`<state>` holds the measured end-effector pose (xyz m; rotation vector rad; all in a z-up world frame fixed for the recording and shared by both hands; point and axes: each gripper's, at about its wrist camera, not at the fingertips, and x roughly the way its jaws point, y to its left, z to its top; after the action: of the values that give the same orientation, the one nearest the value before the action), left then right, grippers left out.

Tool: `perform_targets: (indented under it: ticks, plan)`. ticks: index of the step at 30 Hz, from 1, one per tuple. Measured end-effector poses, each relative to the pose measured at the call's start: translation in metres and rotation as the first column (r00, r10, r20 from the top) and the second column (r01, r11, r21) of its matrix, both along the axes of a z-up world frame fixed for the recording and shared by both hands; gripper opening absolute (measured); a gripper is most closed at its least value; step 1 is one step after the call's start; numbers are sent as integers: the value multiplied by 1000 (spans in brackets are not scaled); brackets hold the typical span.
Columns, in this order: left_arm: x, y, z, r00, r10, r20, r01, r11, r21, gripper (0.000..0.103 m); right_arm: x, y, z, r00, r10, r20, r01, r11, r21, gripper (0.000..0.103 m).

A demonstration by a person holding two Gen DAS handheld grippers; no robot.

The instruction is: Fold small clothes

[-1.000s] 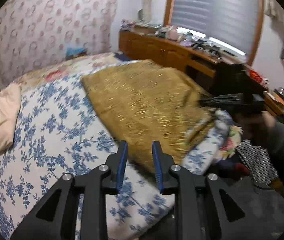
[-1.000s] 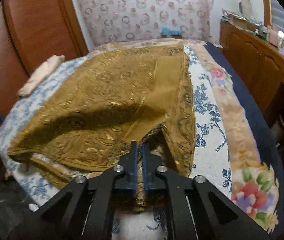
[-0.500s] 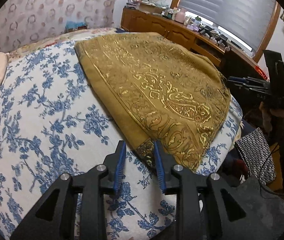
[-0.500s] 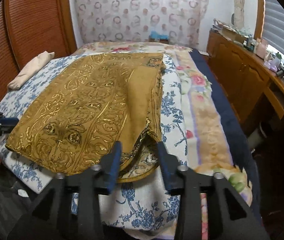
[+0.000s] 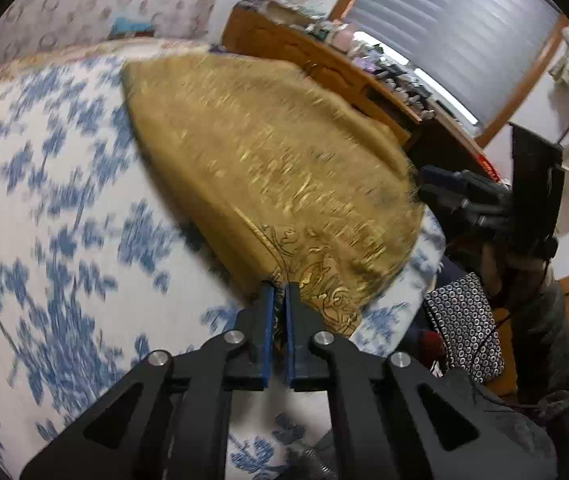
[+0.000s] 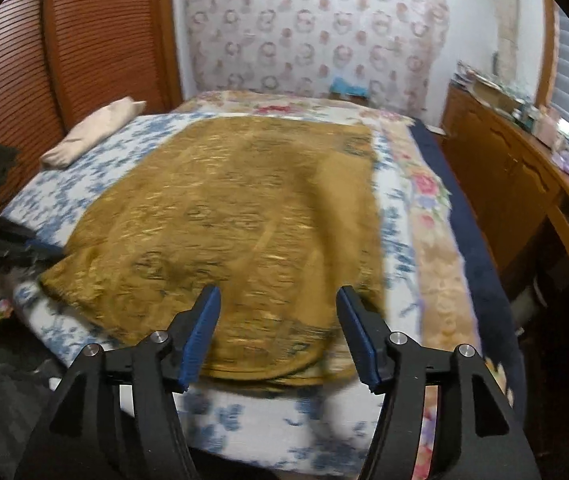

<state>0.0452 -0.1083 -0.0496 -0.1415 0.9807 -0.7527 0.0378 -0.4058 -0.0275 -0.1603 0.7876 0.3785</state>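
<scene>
Cloth (image 5: 284, 168) spread flat on bed (image 5: 44, 200); near-left corner pinched in left claw (image 5: 279, 296) for folding; right claw (image 6: 278, 304) opening, empty.

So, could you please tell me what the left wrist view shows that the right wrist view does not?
Only the left wrist view shows the left gripper shut on the near corner of the gold patterned cloth, and a black-and-white dotted fabric beside the bed.

Only the right wrist view shows the right gripper with jaws opening and nothing pinched between them, a folded beige cloth and the wooden slatted door.

Both show the gold cloth lying on the blue floral bedspread, and the wooden cabinet.
</scene>
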Motion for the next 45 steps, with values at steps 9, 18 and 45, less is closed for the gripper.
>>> perform_targets:
  ticks: [9,18,45]
  plan:
    - [37,-12,83,983,46,178,-33,996,-77,0,-18,36,4,988,155,10,-155,988,9,68]
    - [85,-17,70,979,112,168,-104,993,-54,0,4,41,-28,988,144,-51,-147,988,-57,68]
    - [192,10,65,952,206,227,-235,966,110,1,199,44,34,982,184,45,-178,978,-112,5]
